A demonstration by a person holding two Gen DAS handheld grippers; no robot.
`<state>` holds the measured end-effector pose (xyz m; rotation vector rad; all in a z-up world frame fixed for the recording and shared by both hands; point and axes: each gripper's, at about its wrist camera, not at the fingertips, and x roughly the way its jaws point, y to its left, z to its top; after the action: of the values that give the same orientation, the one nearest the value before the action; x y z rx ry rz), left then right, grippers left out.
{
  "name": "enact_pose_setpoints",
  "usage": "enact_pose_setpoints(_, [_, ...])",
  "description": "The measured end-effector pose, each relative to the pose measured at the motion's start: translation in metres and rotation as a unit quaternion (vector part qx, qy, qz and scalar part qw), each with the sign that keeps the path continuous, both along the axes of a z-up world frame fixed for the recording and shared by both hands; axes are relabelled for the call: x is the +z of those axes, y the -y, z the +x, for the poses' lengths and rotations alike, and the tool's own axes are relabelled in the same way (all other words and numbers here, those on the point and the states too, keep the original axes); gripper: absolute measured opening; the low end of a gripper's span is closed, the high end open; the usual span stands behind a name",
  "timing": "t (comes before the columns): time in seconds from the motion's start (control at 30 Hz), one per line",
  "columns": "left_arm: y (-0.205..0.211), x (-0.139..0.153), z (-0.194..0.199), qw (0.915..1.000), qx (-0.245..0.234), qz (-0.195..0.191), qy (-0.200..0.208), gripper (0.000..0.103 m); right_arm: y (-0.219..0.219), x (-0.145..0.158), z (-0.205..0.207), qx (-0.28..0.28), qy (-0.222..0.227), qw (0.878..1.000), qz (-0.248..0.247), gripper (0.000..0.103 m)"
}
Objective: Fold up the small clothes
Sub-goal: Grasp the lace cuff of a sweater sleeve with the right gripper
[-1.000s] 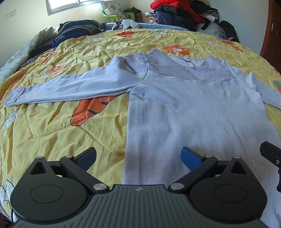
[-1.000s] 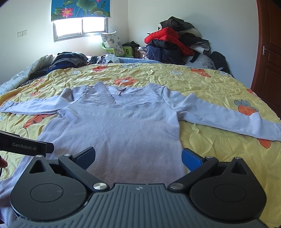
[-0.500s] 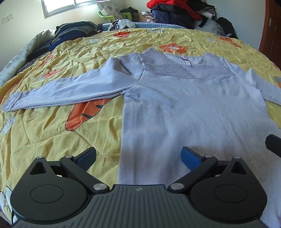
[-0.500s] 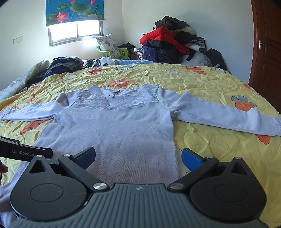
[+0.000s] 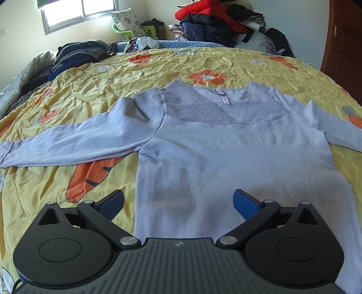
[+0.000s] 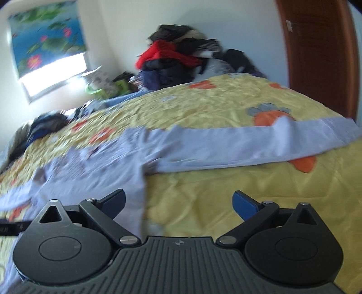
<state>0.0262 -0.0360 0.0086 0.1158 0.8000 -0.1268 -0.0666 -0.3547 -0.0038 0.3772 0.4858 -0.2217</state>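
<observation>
Lilac top (image 5: 228, 156) flat on yellow quilt (image 5: 140, 74), sleeves outspread.

Long-sleeved top (image 5: 226, 158): pale lavender-blue, plain knit body, greyer textured lace panels flanking the V-neck. Bedspread (image 5: 158, 74): crinkled yellow, printed with orange flowers and orange carrots with dark stripes. Clothes heap (image 5: 210, 20) by far wall: red over navy and black. Roller blind (image 6: 45, 38): blue with green leaves, pink lotus blooms. Door (image 6: 316, 56): reddish-brown wood. Gripper pads (image 5: 245, 202): blue on black arms.
</observation>
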Motion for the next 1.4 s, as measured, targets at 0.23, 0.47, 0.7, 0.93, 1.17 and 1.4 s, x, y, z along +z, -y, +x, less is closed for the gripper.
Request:
enact_pose_setpoints(0.23, [0.005, -0.007, 0.008, 0.9999, -0.004, -0.003, -0.016, 0.103, 0.095, -0.014, -0.026, -0.122, 0.051, 0.983, 0.129, 0.086])
enact_pose_setpoints(0.47, [0.01, -0.011, 0.013, 0.9996, -0.003, -0.003, -0.027, 0.103, 0.155, -0.041, -0.036, -0.181, 0.12, 0.946, 0.242, 0.061])
enact_pose_setpoints(0.7, [0.016, -0.012, 0.016, 0.9996, -0.005, 0.003, -0.029, 0.103, 0.189, -0.056, -0.009, -0.223, 0.155, 0.926, 0.264, 0.045])
enact_pose_setpoints(0.93, [0.015, -0.012, 0.02, 0.9995, -0.002, 0.005, -0.03, 0.103, 0.221, -0.061, 0.022, -0.269, 0.18, 0.908, 0.265, 0.041])
enact_pose_setpoints(1.17, [0.01, -0.012, 0.025, 0.9995, 0.007, 0.007, -0.03, 0.103, 0.232, -0.068, 0.033, -0.294, 0.169, 0.899, 0.277, 0.012])
enact_pose_setpoints(1.4, [-0.001, -0.01, 0.031, 0.9994, 0.023, 0.013, -0.024, 0.103, 0.198, -0.03, 0.052, -0.215, 0.184, 0.934, 0.219, 0.012])
